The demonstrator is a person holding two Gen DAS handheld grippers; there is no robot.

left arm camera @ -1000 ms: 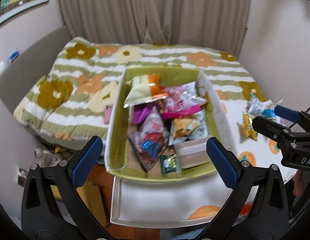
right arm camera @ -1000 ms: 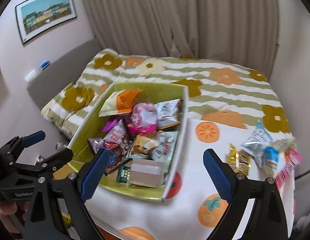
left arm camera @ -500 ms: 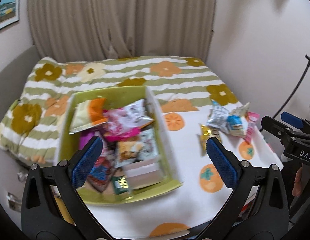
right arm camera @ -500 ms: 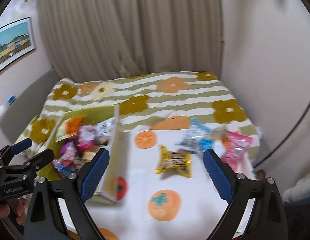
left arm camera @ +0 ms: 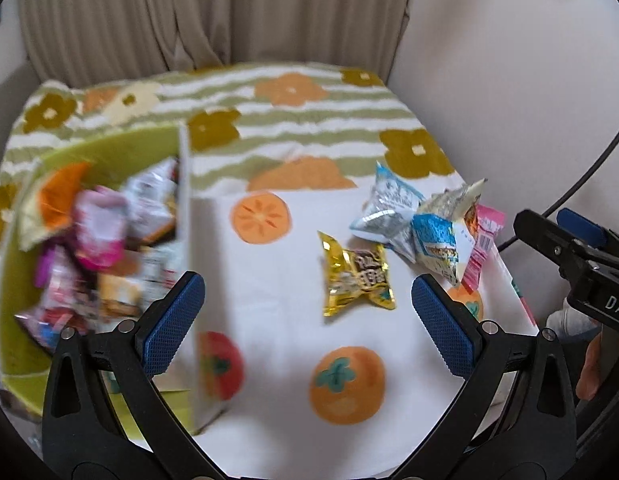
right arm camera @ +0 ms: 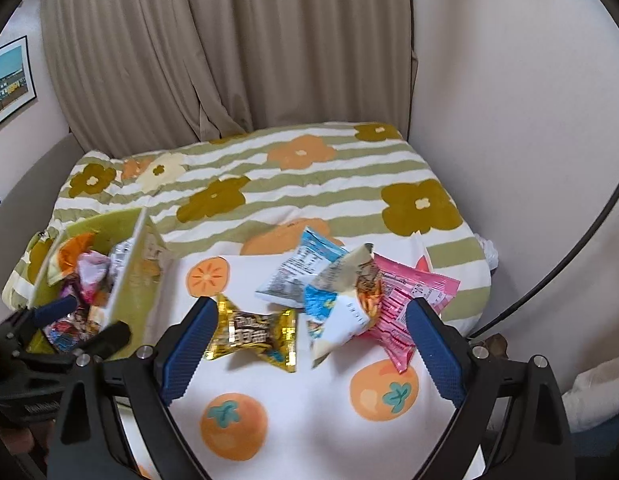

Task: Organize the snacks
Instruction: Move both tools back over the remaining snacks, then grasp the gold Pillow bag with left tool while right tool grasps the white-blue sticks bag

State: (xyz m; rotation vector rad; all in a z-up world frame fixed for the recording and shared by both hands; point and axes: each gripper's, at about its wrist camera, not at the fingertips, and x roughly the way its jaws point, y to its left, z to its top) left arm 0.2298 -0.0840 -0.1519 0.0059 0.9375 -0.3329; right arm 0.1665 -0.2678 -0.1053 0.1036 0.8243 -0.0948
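Note:
A green box (left arm camera: 109, 152) (right arm camera: 137, 280) full of snack packets stands at the left on the white persimmon-print cloth (left arm camera: 277, 300). To its right lie a gold packet (left arm camera: 357, 280) (right arm camera: 253, 332), a silver-blue packet (left arm camera: 389, 204) (right arm camera: 297, 276), a white-blue packet (left arm camera: 441, 244) (right arm camera: 341, 308) and a pink packet (left arm camera: 485, 240) (right arm camera: 405, 300). My left gripper (left arm camera: 307, 328) is open and empty above the cloth, short of the gold packet. My right gripper (right arm camera: 313, 348) is open and empty, just above the loose packets.
A bed with a flowered green-striped cover (right arm camera: 289, 172) lies behind the cloth. Beige curtains (right arm camera: 229, 48) hang at the back. A wall (right arm camera: 509, 120) and a black cable (right arm camera: 581, 256) are at the right. A framed picture (right arm camera: 9, 80) hangs at the left.
Both grippers have swung right, from over the box toward the loose packets. The packets now sit nearer the middle of both views. Both stay open.

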